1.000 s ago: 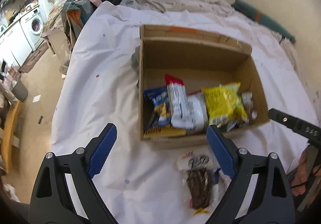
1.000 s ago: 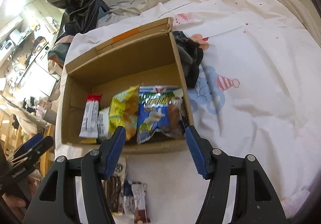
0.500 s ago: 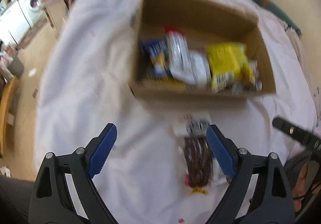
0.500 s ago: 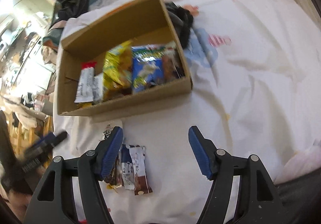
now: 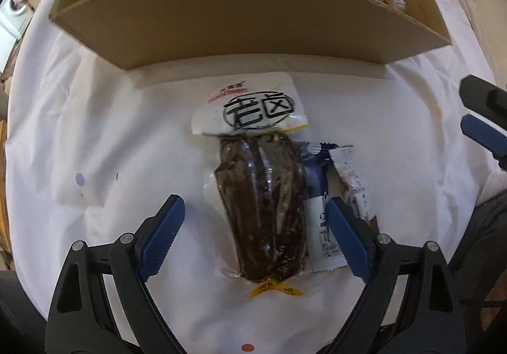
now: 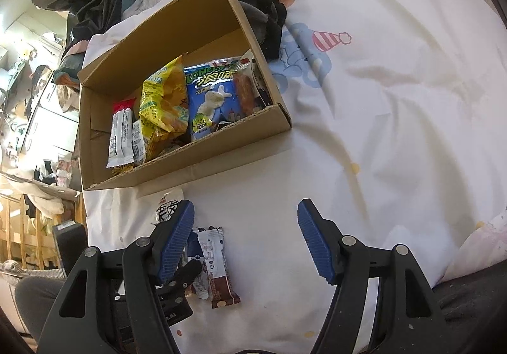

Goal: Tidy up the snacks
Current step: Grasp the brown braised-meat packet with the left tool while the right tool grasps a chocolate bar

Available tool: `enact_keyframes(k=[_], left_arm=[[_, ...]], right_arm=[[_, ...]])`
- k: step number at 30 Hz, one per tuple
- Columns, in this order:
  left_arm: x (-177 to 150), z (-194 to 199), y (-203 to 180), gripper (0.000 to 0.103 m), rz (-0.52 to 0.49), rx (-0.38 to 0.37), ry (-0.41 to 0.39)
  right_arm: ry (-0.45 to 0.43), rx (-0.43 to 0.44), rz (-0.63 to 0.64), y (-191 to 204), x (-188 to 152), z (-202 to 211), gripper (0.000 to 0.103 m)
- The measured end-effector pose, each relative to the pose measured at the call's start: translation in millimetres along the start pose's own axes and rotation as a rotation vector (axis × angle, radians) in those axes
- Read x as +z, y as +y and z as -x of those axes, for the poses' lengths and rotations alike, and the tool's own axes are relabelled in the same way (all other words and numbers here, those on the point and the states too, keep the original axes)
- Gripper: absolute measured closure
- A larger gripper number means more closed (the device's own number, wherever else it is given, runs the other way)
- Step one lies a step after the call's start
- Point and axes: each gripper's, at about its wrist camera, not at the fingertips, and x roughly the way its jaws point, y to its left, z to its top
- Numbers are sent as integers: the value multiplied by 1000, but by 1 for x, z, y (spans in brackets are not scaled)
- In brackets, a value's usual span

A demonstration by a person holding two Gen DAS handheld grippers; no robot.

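So the left gripper [image 5: 252, 228] dropped way down and closer, jaws now wide open around the dark vacuum-packed snack [image 5: 263, 211] on the sheet. Right gripper [image 6: 245, 238] backed off from the cardboard box [image 6: 177, 164] toward the near side.

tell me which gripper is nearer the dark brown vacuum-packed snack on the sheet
Left. The left gripper is open with the dark brown vacuum-packed snack lying between its fingers. The right gripper is off to the snack's right, open over bare sheet.
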Motion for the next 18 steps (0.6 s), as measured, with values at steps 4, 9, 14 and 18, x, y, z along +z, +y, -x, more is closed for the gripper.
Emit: enact_keyframes(k=[4,9,14,18], left_arm=[[1,1,0,44,-27,-18,-8],[0,16,4,53,-10,-21,-30],[-9,46,16,53,27,-54,-81],[-14,58,38,53,82,-75,-94]], right_arm=[[2,5,10,4,0,-1,33],[4,-1,21,5,-1,-2,32],[88,25,39,8,-7,-17,32],[169,-17,139,28,-21,-38,35]])
